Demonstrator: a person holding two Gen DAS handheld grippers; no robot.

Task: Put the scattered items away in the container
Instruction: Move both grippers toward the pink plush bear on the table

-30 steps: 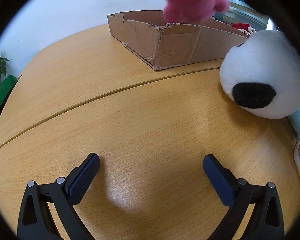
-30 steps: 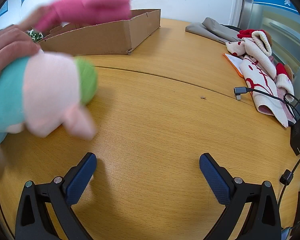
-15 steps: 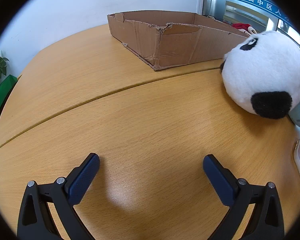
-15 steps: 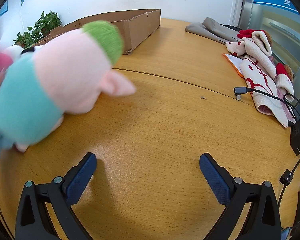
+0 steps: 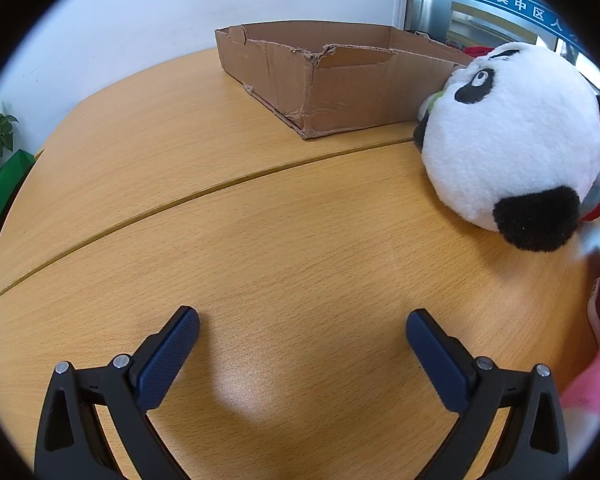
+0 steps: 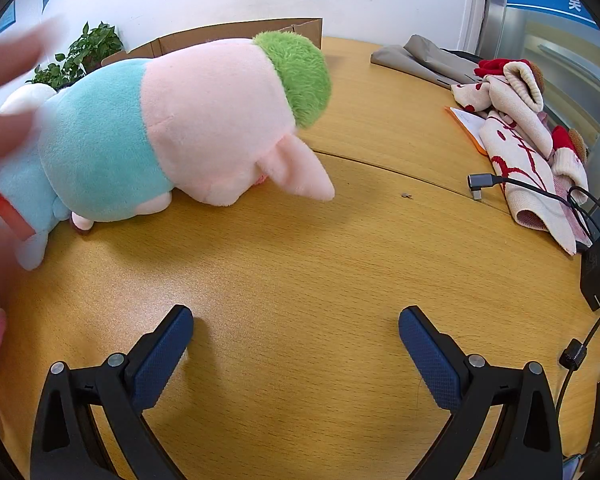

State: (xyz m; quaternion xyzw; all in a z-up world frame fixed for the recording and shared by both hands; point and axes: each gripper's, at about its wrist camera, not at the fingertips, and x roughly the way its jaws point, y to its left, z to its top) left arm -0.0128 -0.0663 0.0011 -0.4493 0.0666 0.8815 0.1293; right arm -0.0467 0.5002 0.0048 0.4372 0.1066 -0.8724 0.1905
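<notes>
Your left claw (image 5: 302, 330) hangs wide open and empty over the light wooden table (image 5: 228, 240); the shallow brown cardboard box (image 5: 340, 76) sits at 12 o'clock, and the round black-and-white panda plush (image 5: 512, 140) lies at 2 o'clock, just beside the box's near wall. Your right claw (image 6: 296, 330) is equally wide and empty. The pink pig plush with teal shirt and green tuft (image 6: 188, 124) lies on its side at 10 o'clock, a blurred hand (image 6: 0, 80) at its rear.

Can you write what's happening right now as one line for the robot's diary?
left hand-held gripper: open, empty | right hand-held gripper: open, empty | panda plush, pig plush: on table | cardboard box: not filled yet
</notes>
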